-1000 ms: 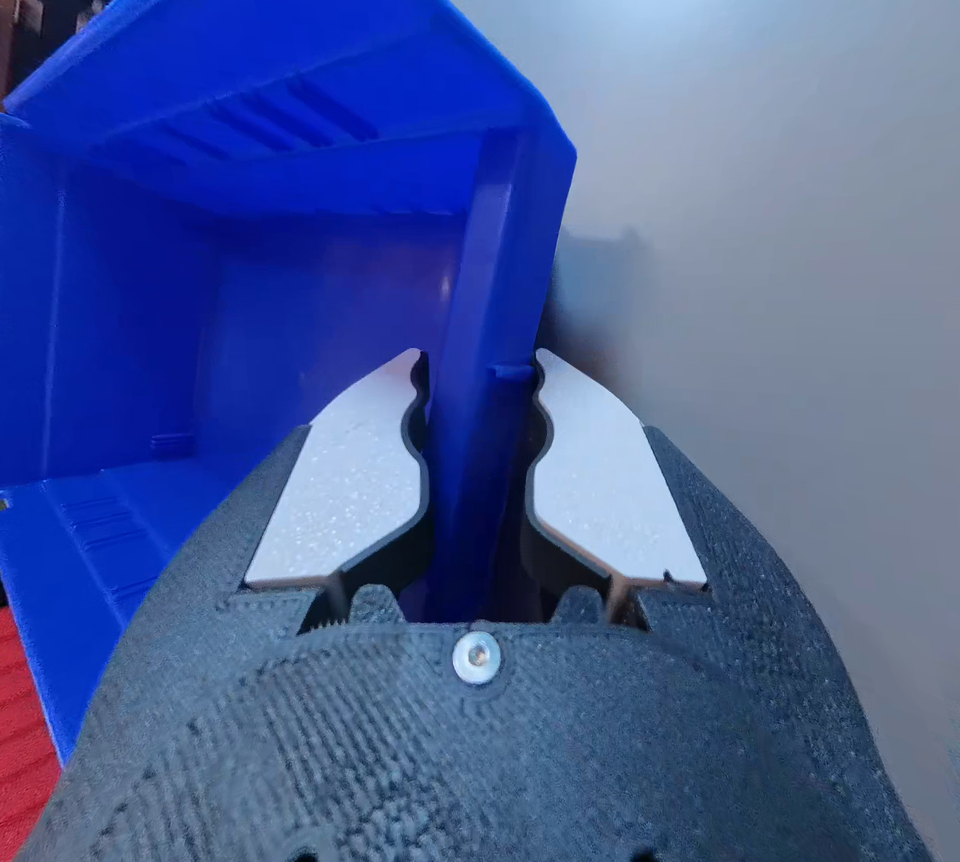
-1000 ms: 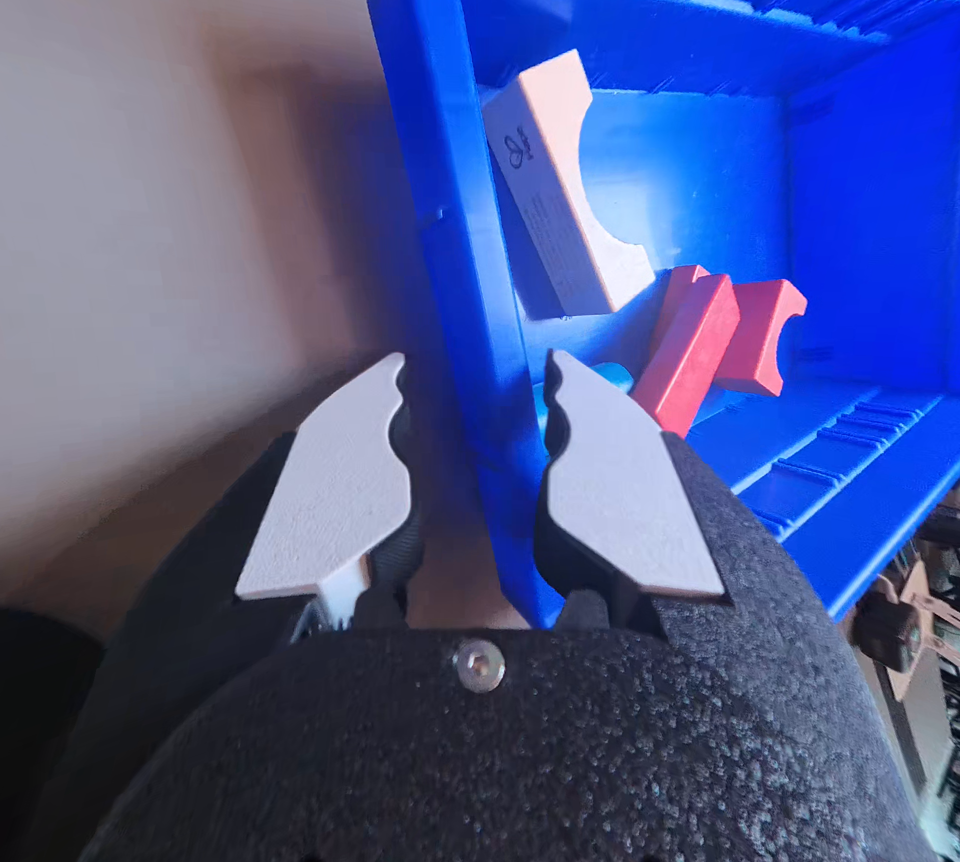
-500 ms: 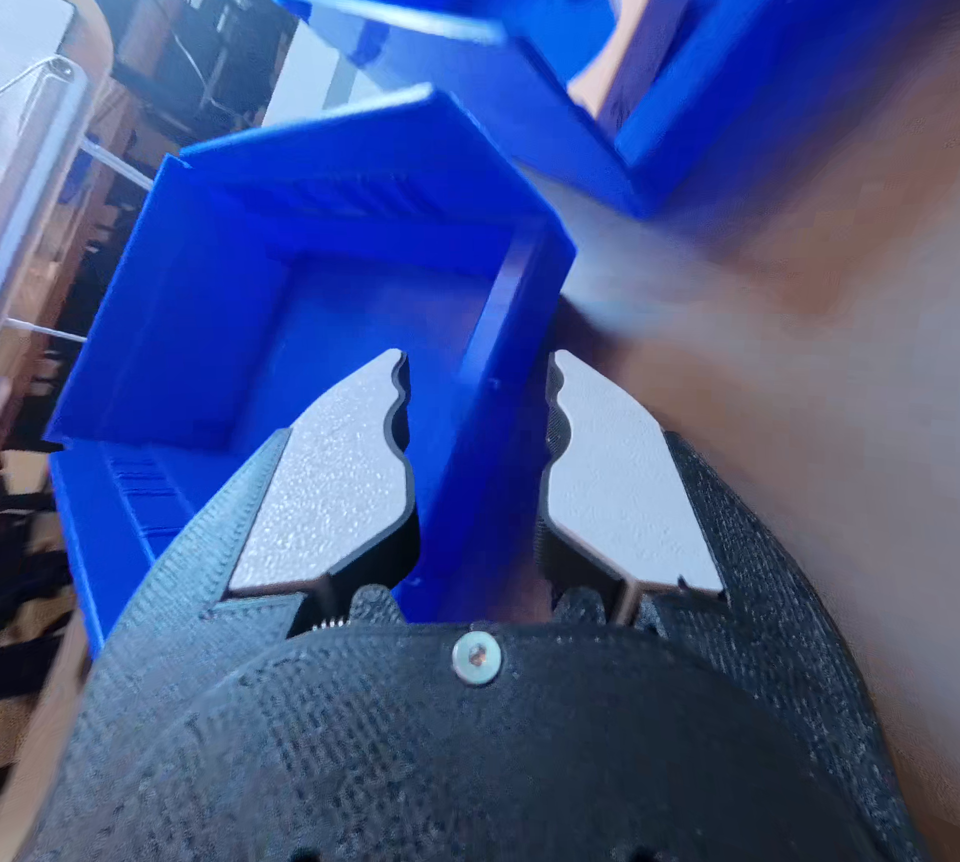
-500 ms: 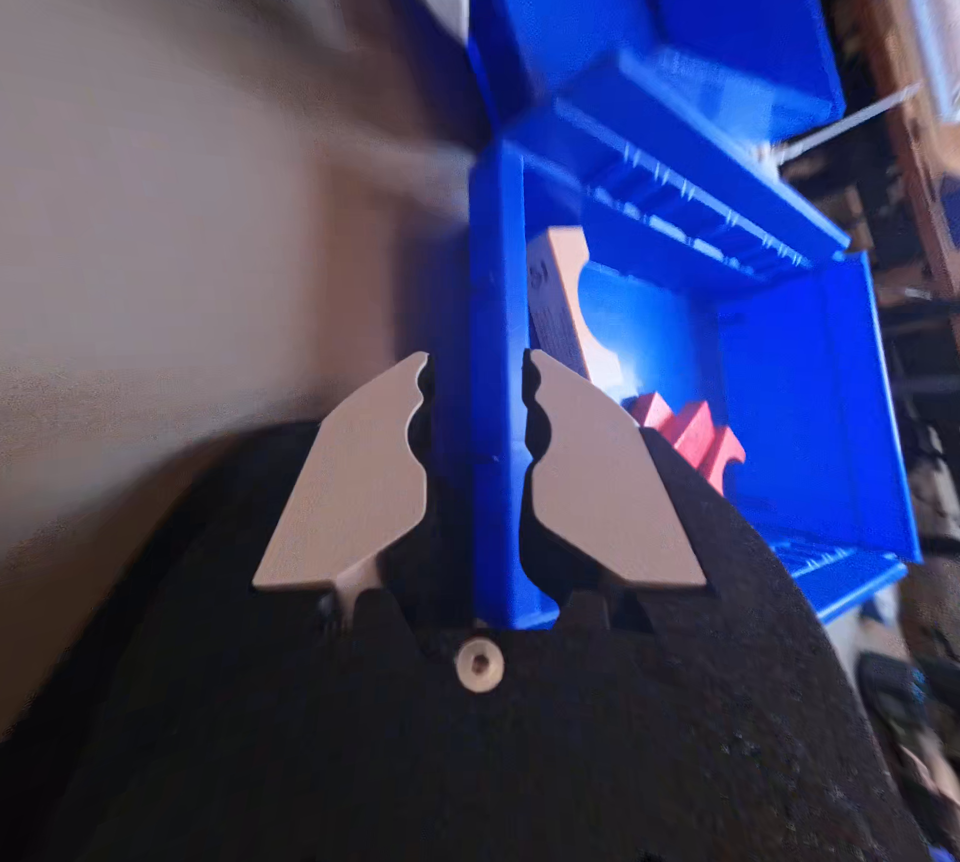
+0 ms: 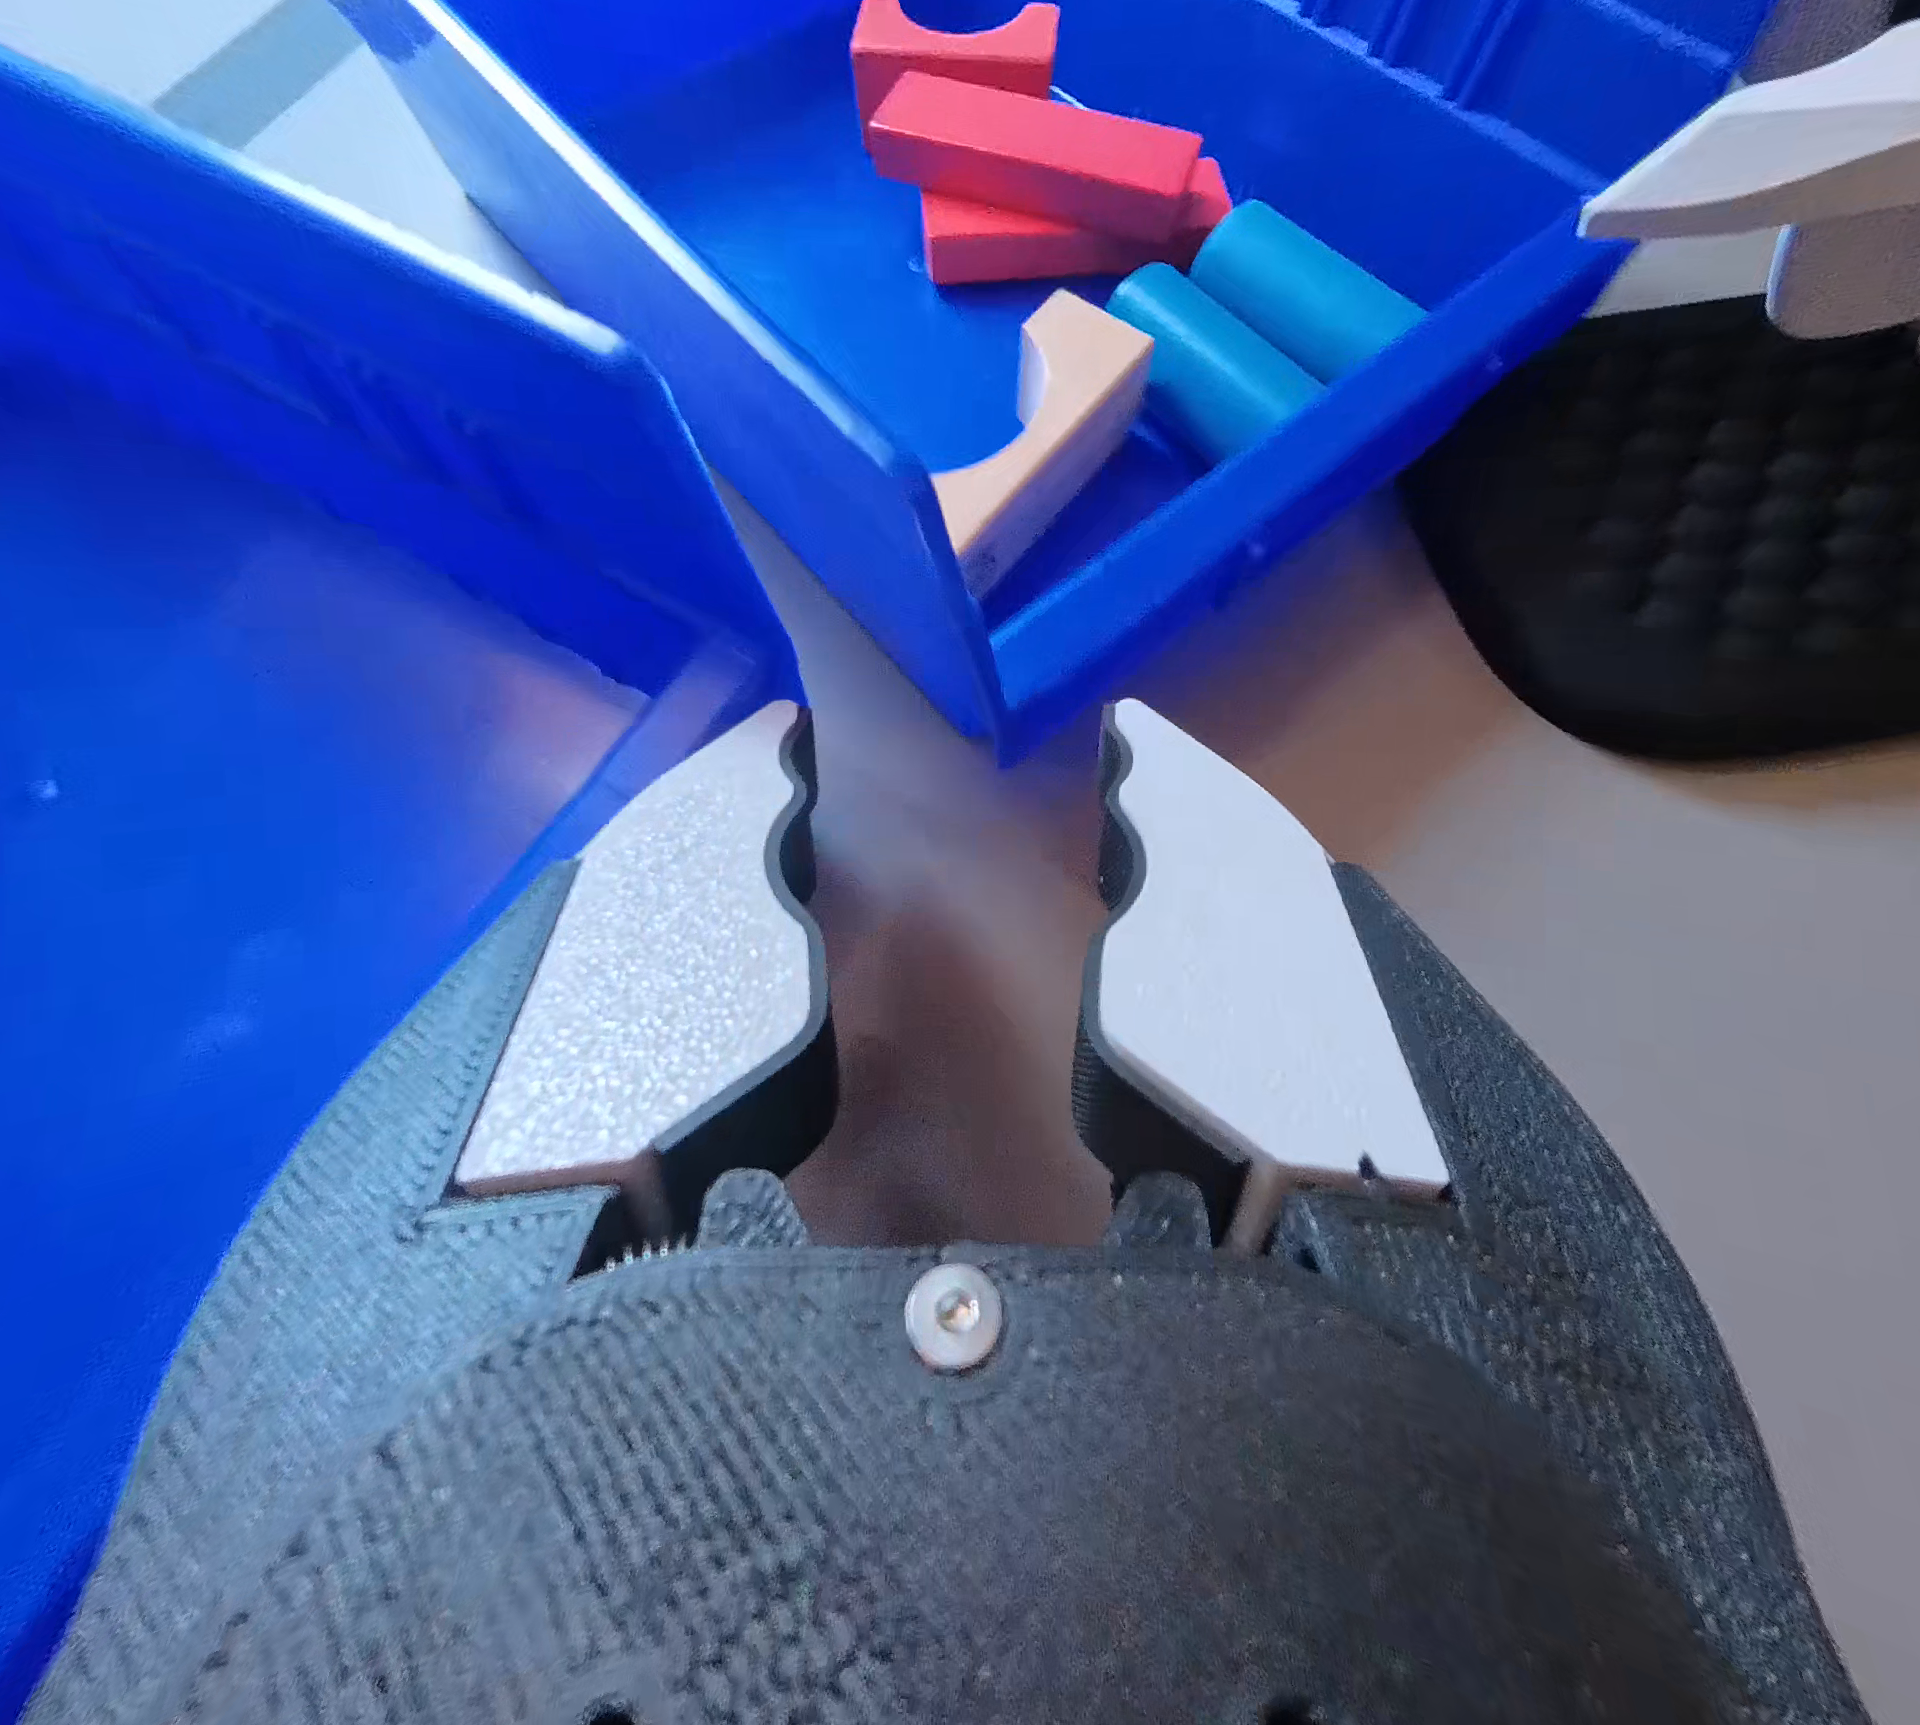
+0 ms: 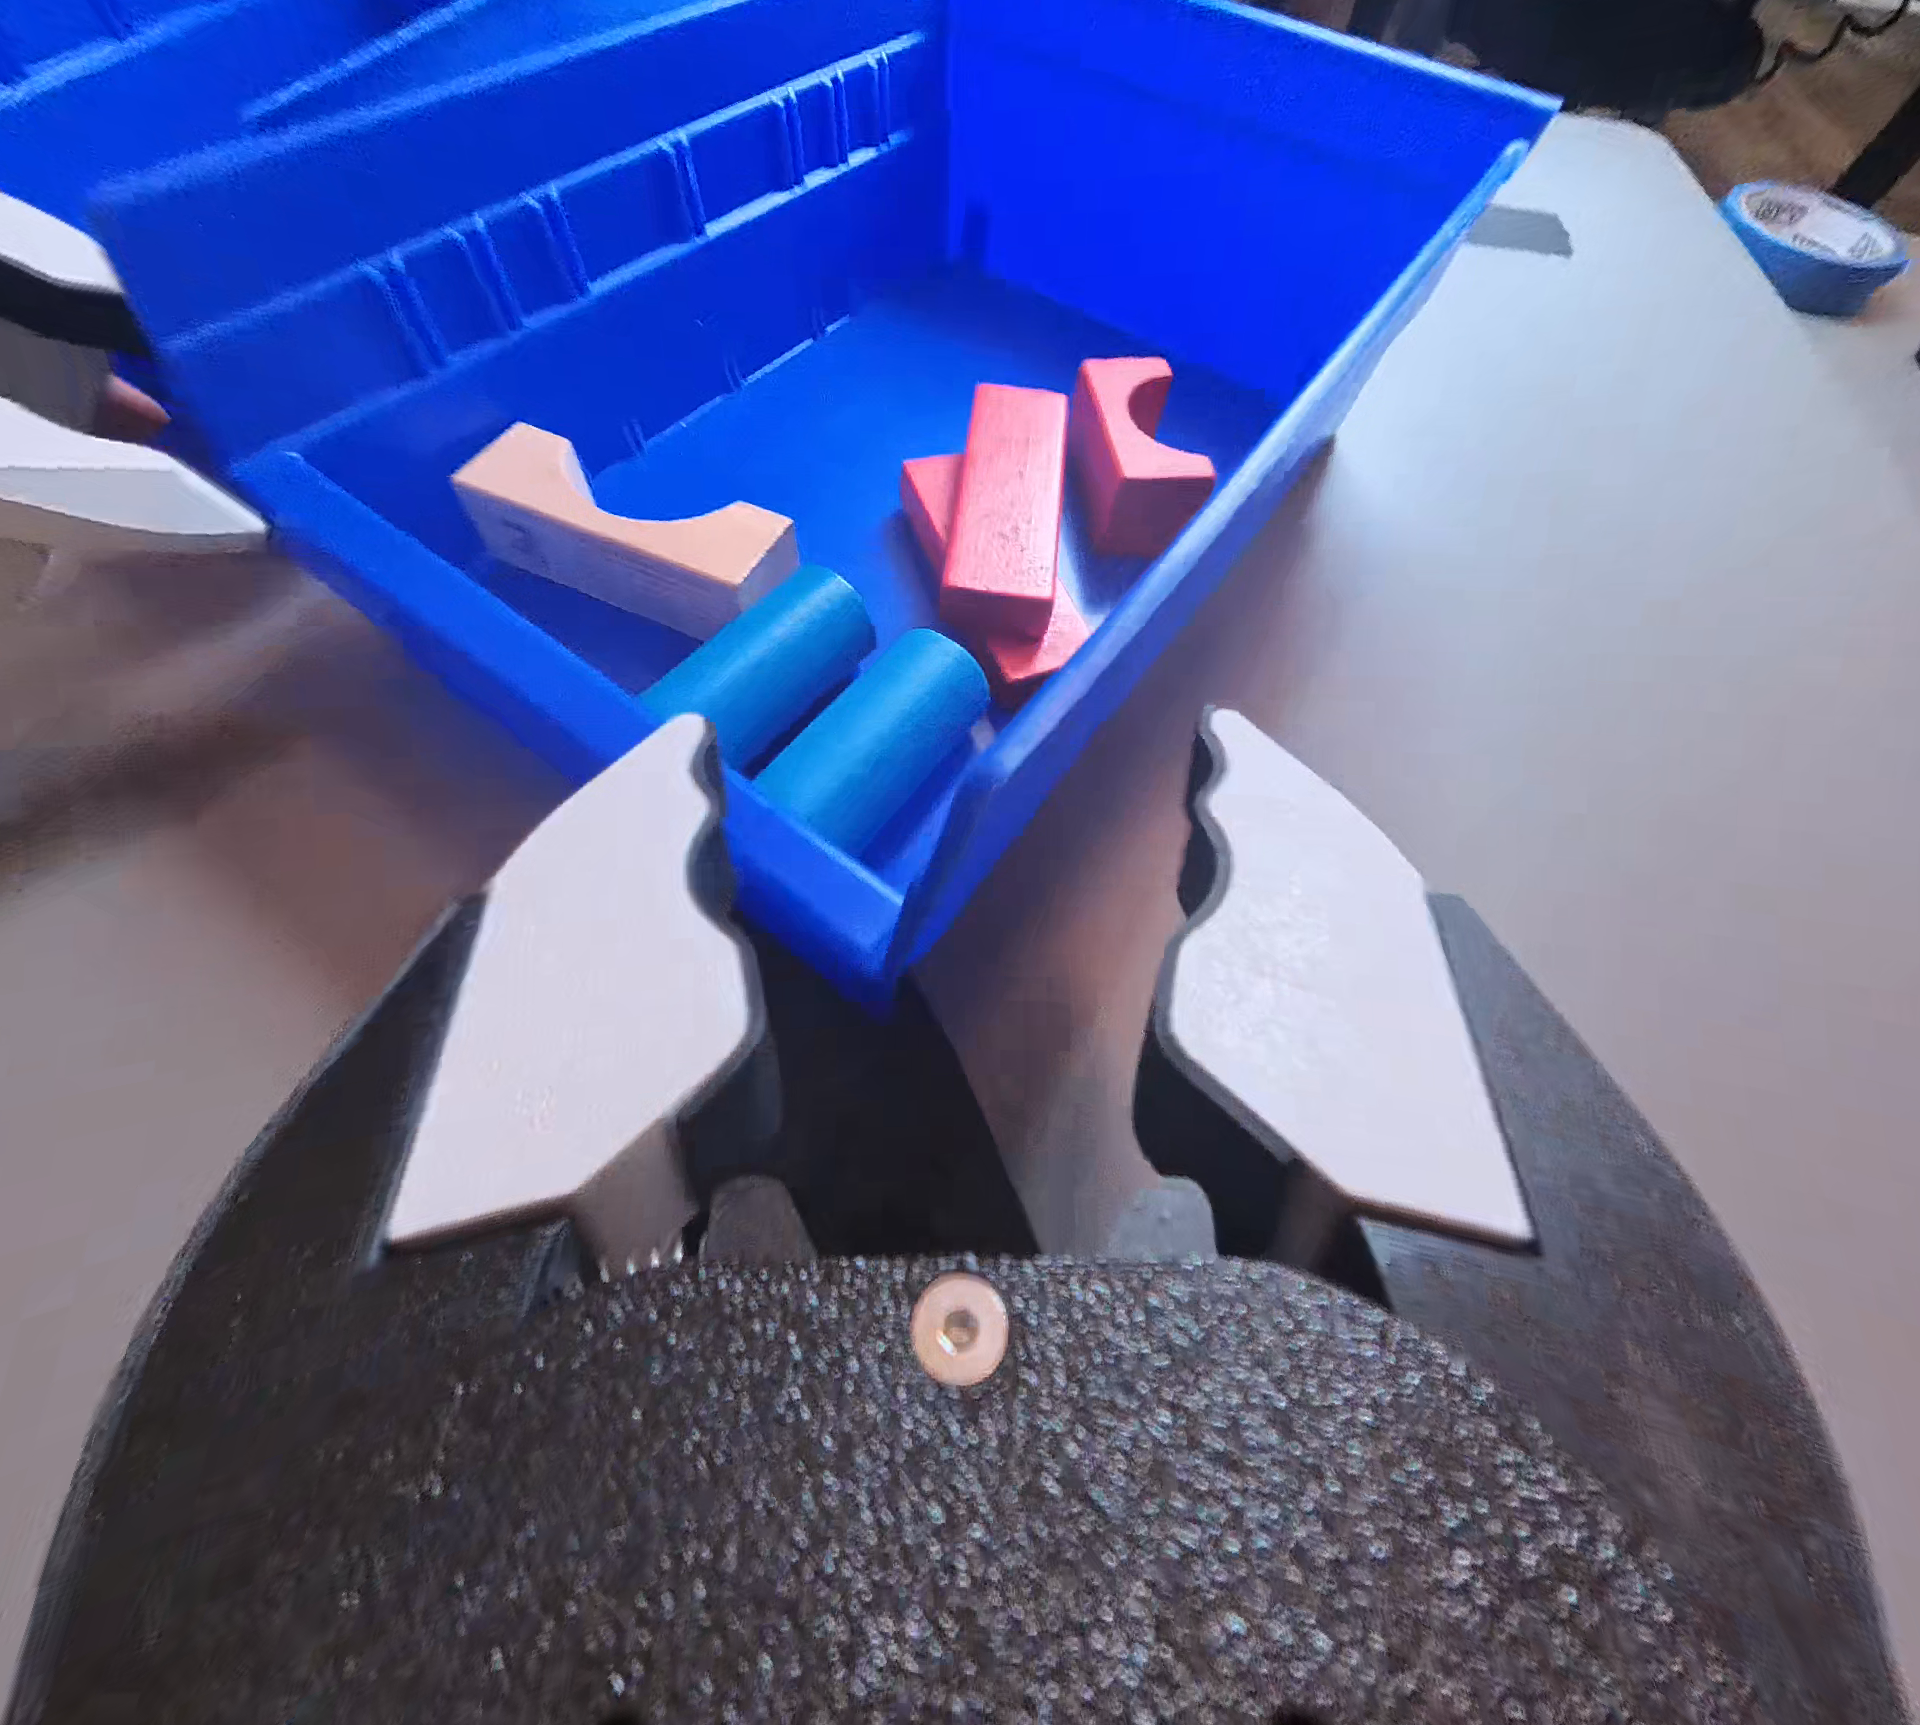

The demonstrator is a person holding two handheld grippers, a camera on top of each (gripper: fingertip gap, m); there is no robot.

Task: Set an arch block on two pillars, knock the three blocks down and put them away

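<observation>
Item: tan arch block, two teal pillars, lying loose in the blue bin on the worktop. Likely light, rigid wood; grip flat sides. My right gripper and left gripper: both agape, empty.

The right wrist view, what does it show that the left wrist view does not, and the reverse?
Only the right wrist view shows the roll of blue tape on the table and the dark furniture behind. Only the left wrist view shows the inside of the second bin, with no blocks visible in it. Both share the blue bin holding the natural arch block, two blue cylinders and red blocks. Each view's own claw is open.
</observation>
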